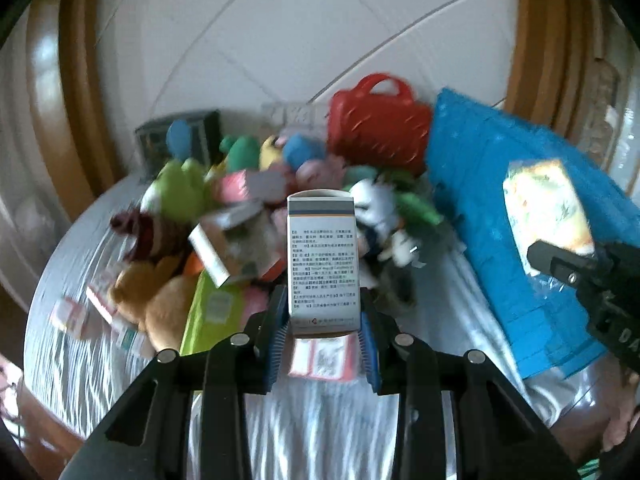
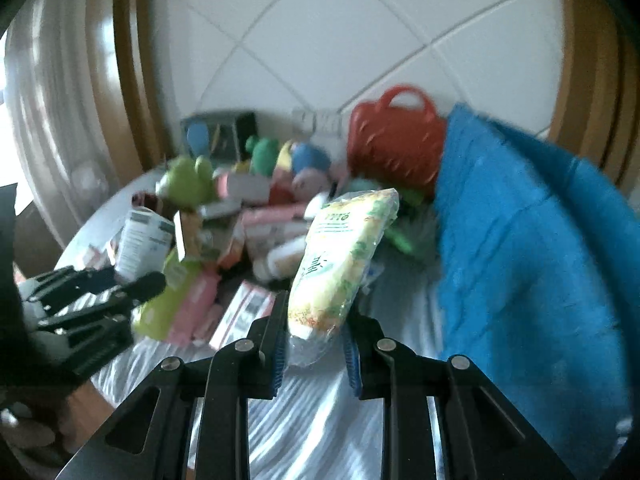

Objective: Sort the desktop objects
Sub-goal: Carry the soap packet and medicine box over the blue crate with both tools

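Note:
My left gripper (image 1: 323,312) is shut on a white medicine box (image 1: 321,256) with printed text, held upright above the table. It also shows in the right wrist view (image 2: 142,246) at the left. My right gripper (image 2: 316,320) is shut on a yellow-green plastic snack packet (image 2: 342,260), lifted above the cloth. That packet also shows in the left wrist view (image 1: 548,204) at the right, in front of the blue basket (image 1: 520,208). A heap of plush toys (image 1: 188,188) and small boxes (image 1: 224,248) lies behind both grippers.
A red plastic basket (image 1: 376,128) stands at the back by the tiled wall. The blue basket (image 2: 532,264) fills the right side. A green packet (image 1: 212,312) and pink boxes (image 1: 320,358) lie on the striped white tablecloth (image 1: 312,432). Wooden frames flank the scene.

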`<state>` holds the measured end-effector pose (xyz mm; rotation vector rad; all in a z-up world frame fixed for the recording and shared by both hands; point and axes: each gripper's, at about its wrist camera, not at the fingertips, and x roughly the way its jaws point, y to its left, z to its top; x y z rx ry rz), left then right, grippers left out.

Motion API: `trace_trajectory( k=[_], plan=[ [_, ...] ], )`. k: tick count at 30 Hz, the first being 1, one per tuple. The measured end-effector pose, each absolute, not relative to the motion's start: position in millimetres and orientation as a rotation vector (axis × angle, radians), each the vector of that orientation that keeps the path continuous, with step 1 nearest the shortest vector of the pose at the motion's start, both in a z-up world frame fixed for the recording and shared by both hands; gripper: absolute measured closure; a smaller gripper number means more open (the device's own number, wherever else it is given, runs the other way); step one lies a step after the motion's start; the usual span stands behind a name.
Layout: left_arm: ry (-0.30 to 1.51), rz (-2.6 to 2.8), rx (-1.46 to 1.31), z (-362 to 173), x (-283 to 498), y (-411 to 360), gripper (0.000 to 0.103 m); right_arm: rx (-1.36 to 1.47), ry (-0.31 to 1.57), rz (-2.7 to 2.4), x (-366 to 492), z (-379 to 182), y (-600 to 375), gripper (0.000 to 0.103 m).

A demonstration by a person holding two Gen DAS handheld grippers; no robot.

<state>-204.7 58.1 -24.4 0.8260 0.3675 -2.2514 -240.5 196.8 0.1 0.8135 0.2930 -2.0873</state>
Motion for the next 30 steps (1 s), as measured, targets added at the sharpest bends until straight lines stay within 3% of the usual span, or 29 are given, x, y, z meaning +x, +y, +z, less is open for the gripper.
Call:
trace_trajectory(
  k=[14,23,30],
  plan=[
    [0.141,-2.476,0.663,50,-328,189,0.071,0.596,0.221,-2.342,-295,76,348,0.079],
    [0.117,-2.503,0.684,72,-448,278,0.071,0.580,0.386,-2.492,-389,75,454,0.079],
    [0.070,-2.454,0.824,60,-512,313,0.071,0.666,0.501,-2.489,-443,47,486,0.079]
  ],
)
